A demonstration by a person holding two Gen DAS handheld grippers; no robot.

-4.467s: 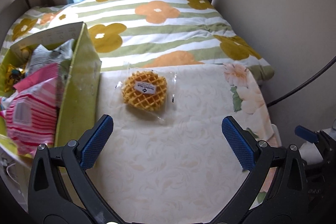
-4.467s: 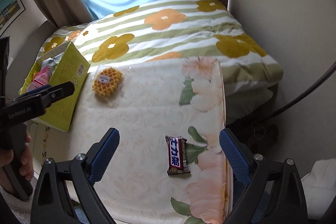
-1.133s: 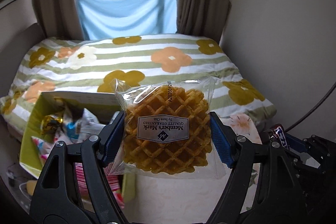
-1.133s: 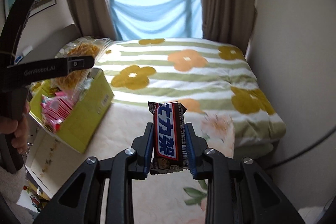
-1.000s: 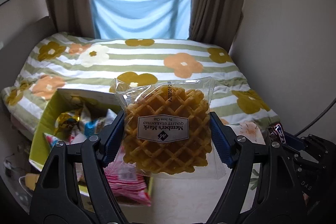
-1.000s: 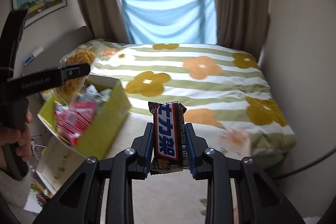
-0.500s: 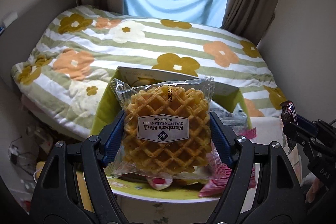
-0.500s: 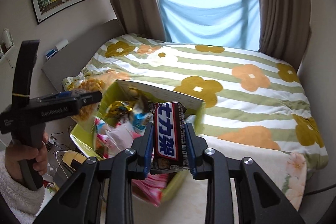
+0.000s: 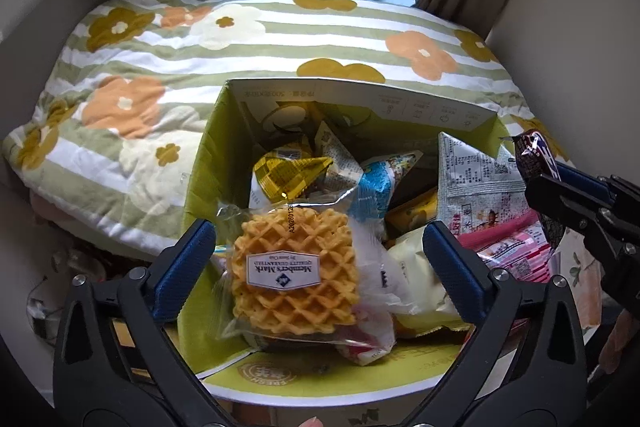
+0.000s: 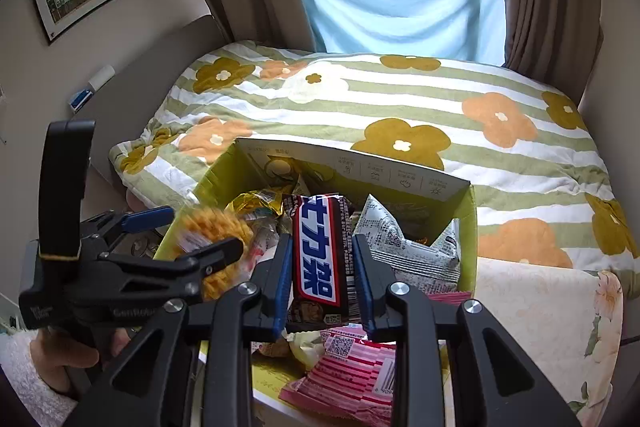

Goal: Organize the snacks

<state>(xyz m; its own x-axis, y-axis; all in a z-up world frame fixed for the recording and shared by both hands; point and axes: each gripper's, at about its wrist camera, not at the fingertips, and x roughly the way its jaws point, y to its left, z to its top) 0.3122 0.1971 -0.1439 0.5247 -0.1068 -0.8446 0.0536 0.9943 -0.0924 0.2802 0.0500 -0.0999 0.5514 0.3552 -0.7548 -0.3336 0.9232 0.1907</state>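
Note:
The wrapped waffle [image 9: 294, 267] rests on the snack packets inside the yellow-green cardboard box [image 9: 206, 155]. My left gripper [image 9: 318, 239] hovers over it with its jaws opening wide. The blue pads [image 9: 188, 263] stand clear of the wrapper on both sides. In the right wrist view the waffle [image 10: 212, 227] is a blur between the left gripper's [image 10: 198, 231] jaws. My right gripper [image 10: 322, 247] is shut on a dark chocolate bar [image 10: 320, 255] with a blue and red label. It holds the bar upright above the box [image 10: 466, 227], and the bar [image 9: 534, 151] also shows at the right edge of the left wrist view.
The box holds several packets: gold [image 9: 284, 175], white printed [image 9: 476, 179], pink [image 10: 352, 375]. It sits at the foot of a bed with a striped flowered quilt [image 10: 400, 107]. A cream flowered cloth [image 10: 540, 319] lies to its right. A person's hand [image 10: 64, 355] grips the left tool.
Both grippers have swung left and come down over the box. The left jaws have spread apart and let the waffle go into it. The right gripper still clamps the chocolate bar.

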